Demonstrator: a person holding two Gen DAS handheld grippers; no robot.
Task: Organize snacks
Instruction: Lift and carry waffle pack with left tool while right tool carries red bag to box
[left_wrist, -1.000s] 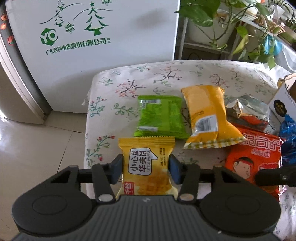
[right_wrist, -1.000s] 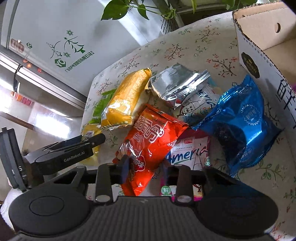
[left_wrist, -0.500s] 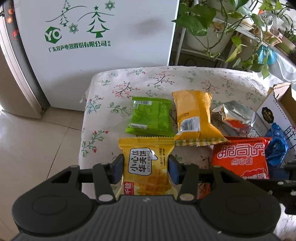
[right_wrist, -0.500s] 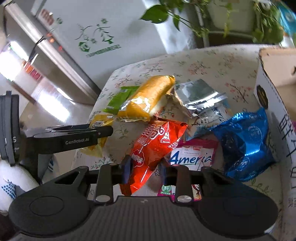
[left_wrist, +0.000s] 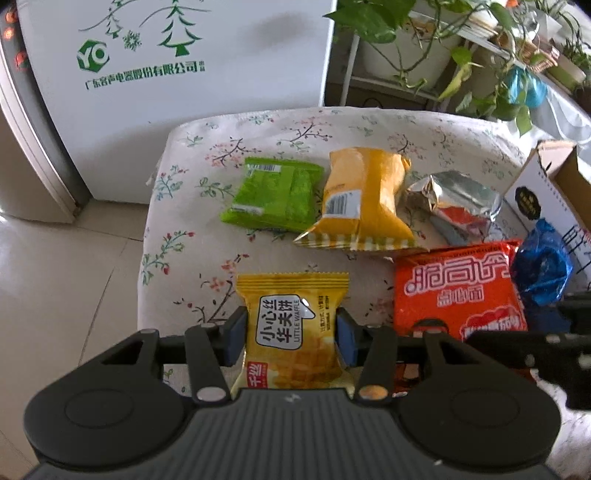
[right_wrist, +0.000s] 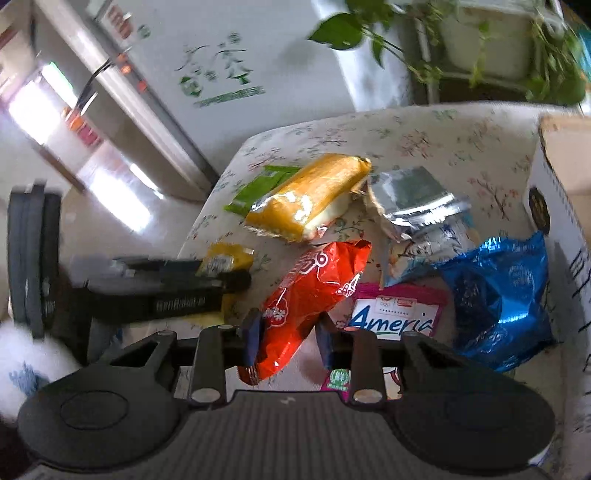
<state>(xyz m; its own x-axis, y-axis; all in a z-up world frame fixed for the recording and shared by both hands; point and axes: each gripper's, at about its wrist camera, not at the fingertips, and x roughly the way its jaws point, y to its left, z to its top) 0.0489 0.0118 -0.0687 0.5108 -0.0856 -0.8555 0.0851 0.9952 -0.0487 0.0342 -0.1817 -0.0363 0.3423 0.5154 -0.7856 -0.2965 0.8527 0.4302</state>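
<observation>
Left gripper: pads pinch the yellow waffle packet across its middle; packet sits upright between them, label facing out.

Right gripper: jaws narrowed on the red snack bag; left pad presses the bag's lower end, contact of the right pad not clear. Bag looks raised at the held end, twisted on its long axis.

Grip note: the red bag is caught near one end, so I judge it likely to swing or slip; a hold nearer the middle would be steadier.

Just beside right gripper: pink-and-white packet lies partly under the red bag; blue foil bag next to it, touching the cardboard box.

Further out on the table: orange bag, green packet, silver foil bag lie loose in a row on the floral cloth.

Step in hand: both grippers carry one snack each; the box at the right looks like the likely destination, though its inside is barely shown.

To do it well: move one hand at a time, red bag first as it is nearer the box, and keep the two grippers from crossing.

Risk: dragging the red bag could pull the pink-and-white packet along.
</observation>
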